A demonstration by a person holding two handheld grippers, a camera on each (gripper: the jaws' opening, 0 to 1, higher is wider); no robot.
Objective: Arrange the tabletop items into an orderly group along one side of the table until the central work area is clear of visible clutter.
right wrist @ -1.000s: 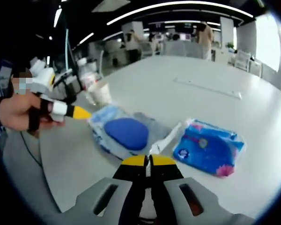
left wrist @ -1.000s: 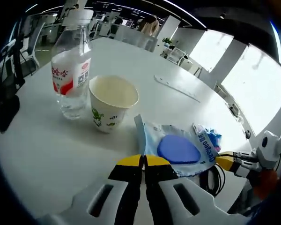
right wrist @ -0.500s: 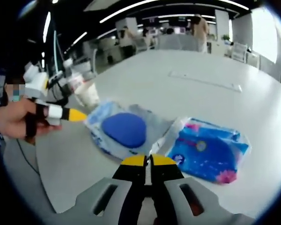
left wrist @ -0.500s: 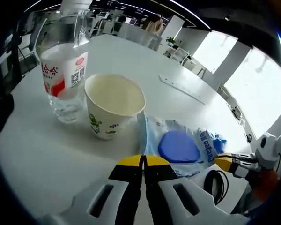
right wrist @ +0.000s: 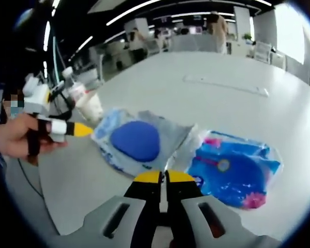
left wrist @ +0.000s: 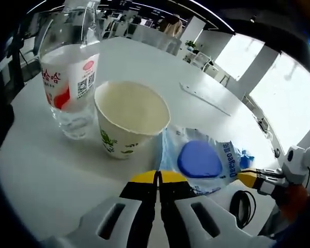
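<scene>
One bottle [left wrist: 70,77], one cup [left wrist: 129,119], two packets [right wrist: 137,142] (blue), closed grippers [left wrist: 158,178]

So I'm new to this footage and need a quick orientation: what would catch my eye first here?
In the left gripper view, a paper cup stands beside a water bottle on the white table, close ahead of the shut left gripper. In the right gripper view, a pale wipes pack with a blue oval lid lies next to a bright blue tissue pack, just beyond the shut right gripper.
</scene>
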